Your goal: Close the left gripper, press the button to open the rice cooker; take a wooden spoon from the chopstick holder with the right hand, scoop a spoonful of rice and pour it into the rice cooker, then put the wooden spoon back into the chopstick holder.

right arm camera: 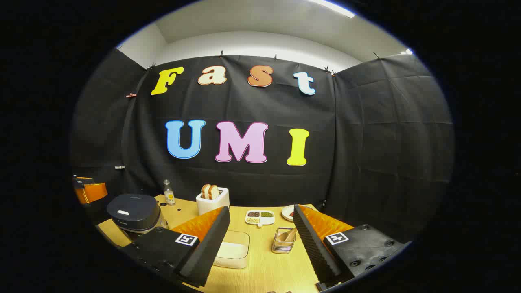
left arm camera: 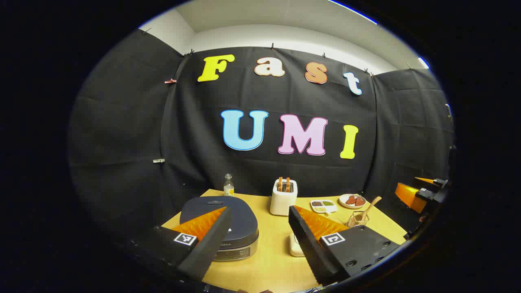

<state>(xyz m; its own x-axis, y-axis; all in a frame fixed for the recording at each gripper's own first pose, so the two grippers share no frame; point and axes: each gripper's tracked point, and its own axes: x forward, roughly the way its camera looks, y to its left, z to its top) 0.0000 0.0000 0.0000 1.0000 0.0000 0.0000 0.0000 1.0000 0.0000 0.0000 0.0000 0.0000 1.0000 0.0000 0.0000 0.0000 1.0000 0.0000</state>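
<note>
Start of task, nothing yet done. Left gripper (left arm camera: 256, 228) and right gripper (right arm camera: 260, 232): fingers spread, holding nothing. Rice cooker (left arm camera: 222, 226) on desk (left arm camera: 268, 260), near left, lid down. Wooden spoon (left arm camera: 369, 206) standing in chopstick holder (left arm camera: 358, 219), right. Rice container (right arm camera: 233, 249) near centre. All steps remaining.

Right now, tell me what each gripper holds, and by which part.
Nothing is held. The left gripper and the right gripper both stand open, with nothing between their fingers. The wooden spoon stands in the chopstick holder.
</note>
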